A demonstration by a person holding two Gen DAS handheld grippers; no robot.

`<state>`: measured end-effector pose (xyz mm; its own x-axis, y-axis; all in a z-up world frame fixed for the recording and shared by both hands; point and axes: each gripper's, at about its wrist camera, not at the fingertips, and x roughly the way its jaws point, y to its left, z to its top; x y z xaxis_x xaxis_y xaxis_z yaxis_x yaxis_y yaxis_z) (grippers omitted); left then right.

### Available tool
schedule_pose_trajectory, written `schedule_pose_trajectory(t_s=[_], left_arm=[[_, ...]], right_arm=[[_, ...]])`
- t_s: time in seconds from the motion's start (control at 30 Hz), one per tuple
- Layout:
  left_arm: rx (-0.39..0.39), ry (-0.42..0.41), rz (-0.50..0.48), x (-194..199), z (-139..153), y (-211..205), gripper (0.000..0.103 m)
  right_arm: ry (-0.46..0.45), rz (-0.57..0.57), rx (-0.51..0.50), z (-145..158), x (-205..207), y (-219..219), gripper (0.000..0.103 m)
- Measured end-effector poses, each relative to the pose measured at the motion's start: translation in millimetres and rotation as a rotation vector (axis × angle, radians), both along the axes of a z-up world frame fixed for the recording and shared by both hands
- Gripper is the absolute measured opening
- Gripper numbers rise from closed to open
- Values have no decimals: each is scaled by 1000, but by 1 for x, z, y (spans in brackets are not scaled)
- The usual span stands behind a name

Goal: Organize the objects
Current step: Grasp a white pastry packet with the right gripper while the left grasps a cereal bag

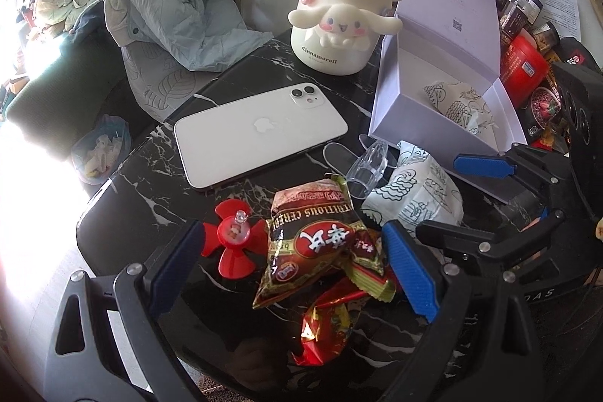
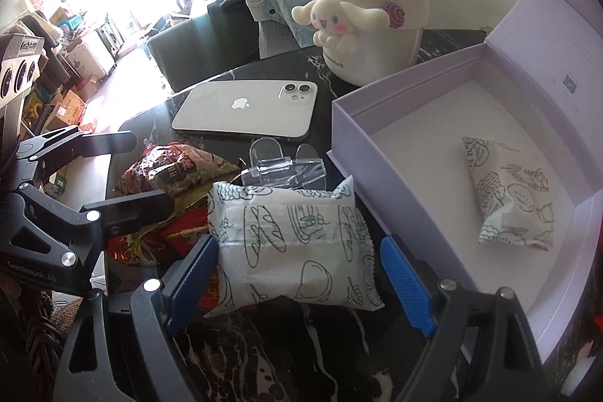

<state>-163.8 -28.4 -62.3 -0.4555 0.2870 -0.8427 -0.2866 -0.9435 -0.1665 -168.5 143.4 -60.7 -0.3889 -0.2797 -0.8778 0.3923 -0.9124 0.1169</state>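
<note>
Left hand-held gripper: jaws apart, straddling the brown cereal packet on the counter; contact apparently none. Right hand-held gripper: jaws apart around the white printed tissue pack. Open lilac box ahead-right holds a second pack.

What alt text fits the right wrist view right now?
The right tool, open, straddles a white tissue pack on the black marble table. An open lilac box holding another pack sits right; a white iPhone lies behind.
</note>
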Motion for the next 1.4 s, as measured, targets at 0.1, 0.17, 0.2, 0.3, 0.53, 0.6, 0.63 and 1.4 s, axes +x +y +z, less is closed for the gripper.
schedule_pose_trajectory(t_s=[0.1, 0.17, 0.2, 0.3, 0.53, 0.6, 0.63, 1.4], left_arm=[[-9, -2, -3, -2, -3, 1, 94], [-18, -2, -6, -3, -5, 2, 94], [-15, -5, -13, -4, -7, 3, 94], [-7, -24, -27, -6, -13, 5, 94], [10, 7, -21, -5, -11, 2, 88], [26, 12, -32, -3, -9, 3, 79], [24, 21, -34, -3, -8, 3, 78], [33, -30, -104, 6, -9, 16, 59]], right_arm=[[-27, 5, 2, -8, -2, -2, 89], [-22, 19, 19, -11, -1, -6, 90], [-19, 23, 32, -13, -1, -9, 90], [-14, 28, 45, -15, -1, -11, 91], [-12, 38, 23, -15, 0, -11, 91], [-6, 57, 22, -14, 2, -12, 84], [-3, 68, 25, -13, 4, -13, 82], [-45, 170, 62, -16, 23, -13, 82]])
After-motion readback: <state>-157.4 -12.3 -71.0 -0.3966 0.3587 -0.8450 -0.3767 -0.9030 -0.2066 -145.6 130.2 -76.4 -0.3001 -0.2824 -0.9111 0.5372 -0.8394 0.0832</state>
